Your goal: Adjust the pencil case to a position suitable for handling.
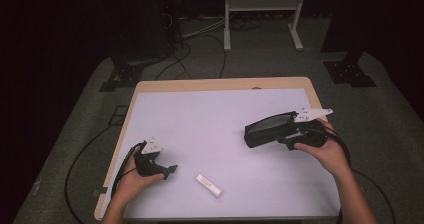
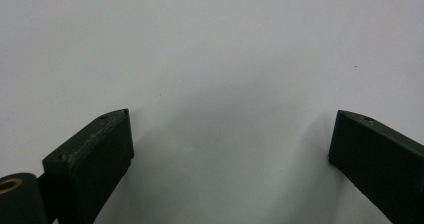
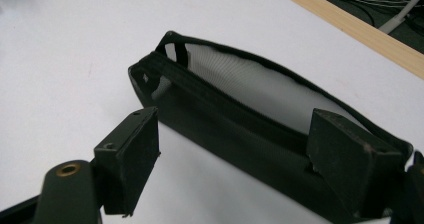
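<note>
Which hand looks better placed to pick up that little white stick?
Left. The left gripper sits open just beside the white stick, while the right gripper is farther off at the black mesh pouch.

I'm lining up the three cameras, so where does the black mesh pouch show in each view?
High view: the black mesh pouch lies right of centre on the white table top, at the right gripper.
Left gripper view: not in it; its jaws frame bare white table top.
Right gripper view: the pouch runs diagonally across the middle, mouth open, by the jaws.
Shared landmark: the white table top.
</note>
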`<state>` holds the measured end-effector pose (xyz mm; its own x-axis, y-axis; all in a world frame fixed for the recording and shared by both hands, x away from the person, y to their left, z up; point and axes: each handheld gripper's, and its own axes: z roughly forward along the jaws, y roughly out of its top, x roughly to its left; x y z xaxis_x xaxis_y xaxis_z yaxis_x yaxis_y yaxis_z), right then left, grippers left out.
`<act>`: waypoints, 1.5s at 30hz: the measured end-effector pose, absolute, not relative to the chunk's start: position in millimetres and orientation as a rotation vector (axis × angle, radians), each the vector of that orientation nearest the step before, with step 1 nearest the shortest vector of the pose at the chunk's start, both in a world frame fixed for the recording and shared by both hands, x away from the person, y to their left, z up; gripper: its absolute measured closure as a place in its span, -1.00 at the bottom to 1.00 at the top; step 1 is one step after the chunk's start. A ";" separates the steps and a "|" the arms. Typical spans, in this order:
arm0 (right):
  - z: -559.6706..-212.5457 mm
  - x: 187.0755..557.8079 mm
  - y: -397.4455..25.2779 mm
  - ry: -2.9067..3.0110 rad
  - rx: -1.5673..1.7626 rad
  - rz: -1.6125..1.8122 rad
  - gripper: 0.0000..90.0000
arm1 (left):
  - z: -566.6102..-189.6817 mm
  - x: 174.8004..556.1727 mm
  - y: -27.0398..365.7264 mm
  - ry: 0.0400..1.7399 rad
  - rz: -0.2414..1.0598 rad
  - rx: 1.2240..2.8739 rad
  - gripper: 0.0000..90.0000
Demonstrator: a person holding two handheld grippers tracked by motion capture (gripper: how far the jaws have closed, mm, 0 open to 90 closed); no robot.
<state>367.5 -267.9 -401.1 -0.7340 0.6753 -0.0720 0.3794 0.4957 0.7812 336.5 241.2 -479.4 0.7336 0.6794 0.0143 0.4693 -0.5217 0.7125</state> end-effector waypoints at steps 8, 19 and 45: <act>-404.2 383.5 -259.7 2.399 0.854 1.109 -0.56 | -479.4 336.5 241.2 0.862 0.380 2.219 -0.93; -412.6 398.6 -253.0 2.457 0.809 1.078 -0.54 | -479.4 336.5 241.2 0.862 0.380 2.219 -0.93; -424.4 399.9 -251.9 2.550 0.717 0.917 0.30 | -479.5 336.6 241.1 0.862 0.381 2.217 -0.93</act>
<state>399.9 -251.9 -424.4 -0.8161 0.5608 -0.1394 0.3435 0.6648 0.6634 336.6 241.1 -479.5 0.7332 0.6799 0.0141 0.4685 -0.5200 0.7143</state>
